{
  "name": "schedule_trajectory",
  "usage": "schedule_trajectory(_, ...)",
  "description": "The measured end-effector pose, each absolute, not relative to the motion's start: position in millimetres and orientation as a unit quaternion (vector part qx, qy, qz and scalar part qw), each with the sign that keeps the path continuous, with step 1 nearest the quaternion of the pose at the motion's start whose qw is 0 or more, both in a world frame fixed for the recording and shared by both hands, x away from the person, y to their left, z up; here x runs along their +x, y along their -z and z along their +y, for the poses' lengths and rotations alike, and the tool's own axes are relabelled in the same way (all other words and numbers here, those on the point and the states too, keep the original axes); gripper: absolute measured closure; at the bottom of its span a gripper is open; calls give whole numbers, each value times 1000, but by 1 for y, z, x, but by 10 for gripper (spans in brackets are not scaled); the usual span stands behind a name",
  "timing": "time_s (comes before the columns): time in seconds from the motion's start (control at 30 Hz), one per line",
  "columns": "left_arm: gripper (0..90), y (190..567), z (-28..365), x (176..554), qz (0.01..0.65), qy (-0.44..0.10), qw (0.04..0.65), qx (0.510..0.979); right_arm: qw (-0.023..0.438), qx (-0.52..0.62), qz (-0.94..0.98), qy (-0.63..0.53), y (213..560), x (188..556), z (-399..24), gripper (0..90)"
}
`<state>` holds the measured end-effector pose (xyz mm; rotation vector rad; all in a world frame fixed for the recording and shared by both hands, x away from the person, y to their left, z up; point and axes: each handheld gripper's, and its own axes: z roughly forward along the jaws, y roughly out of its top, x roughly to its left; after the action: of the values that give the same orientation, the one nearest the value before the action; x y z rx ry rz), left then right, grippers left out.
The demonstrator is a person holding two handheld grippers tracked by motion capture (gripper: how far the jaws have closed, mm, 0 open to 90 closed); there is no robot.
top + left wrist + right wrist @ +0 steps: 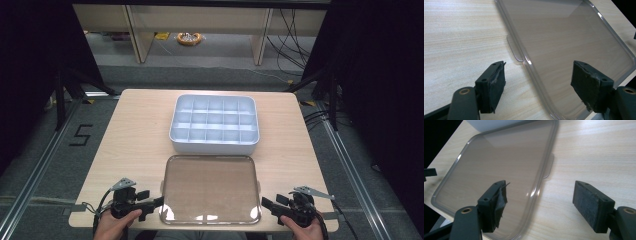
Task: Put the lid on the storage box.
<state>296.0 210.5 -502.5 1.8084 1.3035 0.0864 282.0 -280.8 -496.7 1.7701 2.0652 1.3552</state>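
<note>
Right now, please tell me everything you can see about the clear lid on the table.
The clear lid is a smoke-tinted, see-through plastic rectangle with rounded corners, a raised rim and a small tab on each short side. It lies flat on the wooden table, near the front edge, just before the white compartment box. The open left claw and right claw flank it.

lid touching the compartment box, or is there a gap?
Apart. The high view shows a strip of bare table between the clear lid and the near wall of the white compartment box; the lid lies flat in front of it.
</note>
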Motion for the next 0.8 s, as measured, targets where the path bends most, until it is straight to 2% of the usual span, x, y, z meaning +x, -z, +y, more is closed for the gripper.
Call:
schedule_trajectory(0.07,281,502,211,296,525,-34,440,728,48,581,678,-447,497,282,-280,294)
schedule_trajectory(0.13,281,502,210,296,521,-32,440,731,17,602,658,-452,496,279,-277,296)
schedule_trajectory(0.17,282,502,210,295,523,-32,441,729,40,581,673,-456,499,282,-280,295)
schedule_trajectory(0.2,282,502,210,295,523,-32,441,729,40,581,673,-456,499,282,-280,295)
schedule_trajectory(0.33,303,503,212,293,531,-17,448,720,14,590,663,-461,497,280,-276,269)
schedule_trajectory(0.43,321,503,210,289,529,-10,450,720,15,586,666,-462,498,281,-274,270)
schedule_trajectory(0.47,330,503,209,287,526,-9,447,724,0,591,662,-460,496,279,-274,271)
schedule_trajectory(0.5,334,503,206,285,534,-5,456,712,7,588,665,-461,497,280,-273,271)
schedule_trajectory(0.63,376,505,202,280,530,7,454,716,-2,588,662,-465,498,280,-272,279)
schedule_trajectory(0.67,376,505,201,278,530,10,452,718,9,577,670,-466,500,281,-273,280)
schedule_trajectory(0.73,387,506,200,276,538,33,457,707,0,576,672,-465,500,282,-268,286)
schedule_trajectory(0.77,398,506,198,276,538,29,458,708,-15,588,662,-463,498,280,-265,289)
schedule_trajectory(0.8,405,506,198,276,535,23,455,711,-8,578,670,-465,500,281,-264,290)
